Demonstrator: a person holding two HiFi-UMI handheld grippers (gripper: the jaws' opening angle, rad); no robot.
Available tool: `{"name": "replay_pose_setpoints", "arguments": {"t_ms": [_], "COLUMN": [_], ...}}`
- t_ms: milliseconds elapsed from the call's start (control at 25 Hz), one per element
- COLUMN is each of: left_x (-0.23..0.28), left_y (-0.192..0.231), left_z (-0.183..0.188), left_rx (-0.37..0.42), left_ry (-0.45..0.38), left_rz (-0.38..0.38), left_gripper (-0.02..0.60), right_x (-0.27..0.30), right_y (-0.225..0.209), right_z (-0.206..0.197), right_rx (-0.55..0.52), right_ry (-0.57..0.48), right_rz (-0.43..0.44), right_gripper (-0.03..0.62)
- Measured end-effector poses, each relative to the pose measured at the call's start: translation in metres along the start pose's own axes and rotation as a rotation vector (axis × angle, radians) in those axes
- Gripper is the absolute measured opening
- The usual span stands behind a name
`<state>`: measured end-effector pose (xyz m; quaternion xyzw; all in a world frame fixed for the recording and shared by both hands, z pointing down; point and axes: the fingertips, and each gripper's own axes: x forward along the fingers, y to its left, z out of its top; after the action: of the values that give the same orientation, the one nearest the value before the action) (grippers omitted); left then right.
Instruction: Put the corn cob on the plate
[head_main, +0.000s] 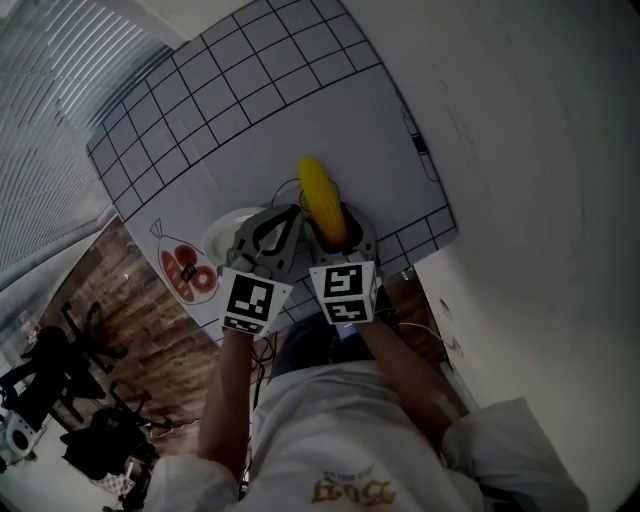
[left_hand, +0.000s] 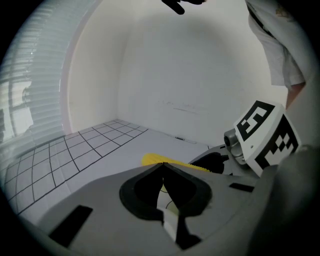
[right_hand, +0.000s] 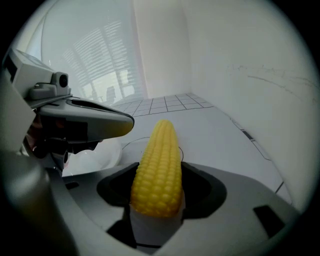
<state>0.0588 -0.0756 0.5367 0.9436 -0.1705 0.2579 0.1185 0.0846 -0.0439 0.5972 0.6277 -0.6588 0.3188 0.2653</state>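
Right tongs (right_hand: 157, 172) grip corn cob (right_hand: 159, 145) at thick end, narrow tip pointing away from person, above gridded surface (head_main: 330, 110). Left tongs (left_hand: 162, 166) closed on nothing, just beside. White plate (head_main: 222, 235) partly behind left tongs in head view; cob not on it.

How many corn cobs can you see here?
1. The corn cob is clamped in the right gripper, near the white plate. Another could be hidden under the grippers, but none shows.
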Motion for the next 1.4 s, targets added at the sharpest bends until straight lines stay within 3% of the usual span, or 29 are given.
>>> {"name": "replay_pose_setpoints", "arguments": {"t_ms": [200,1400], "left_x": [-0.004,-0.025], "left_y": [0.003,0.003], "left_z": [0.000,-0.002], "left_rx": [-0.009,-0.020], "left_ry": [-0.010,-0.009], "left_rz": [0.010,0.047], "left_gripper": [0.009,0.009], "right_x": [-0.007,-0.050], "right_y": [-0.002,-0.002], "right_z": [0.011,0.041], "right_rx": [-0.021,-0.045], "right_ry": [-0.069,-0.171], "right_rz": [0.002,0.014], "right_gripper": [0.265,0.258]}}
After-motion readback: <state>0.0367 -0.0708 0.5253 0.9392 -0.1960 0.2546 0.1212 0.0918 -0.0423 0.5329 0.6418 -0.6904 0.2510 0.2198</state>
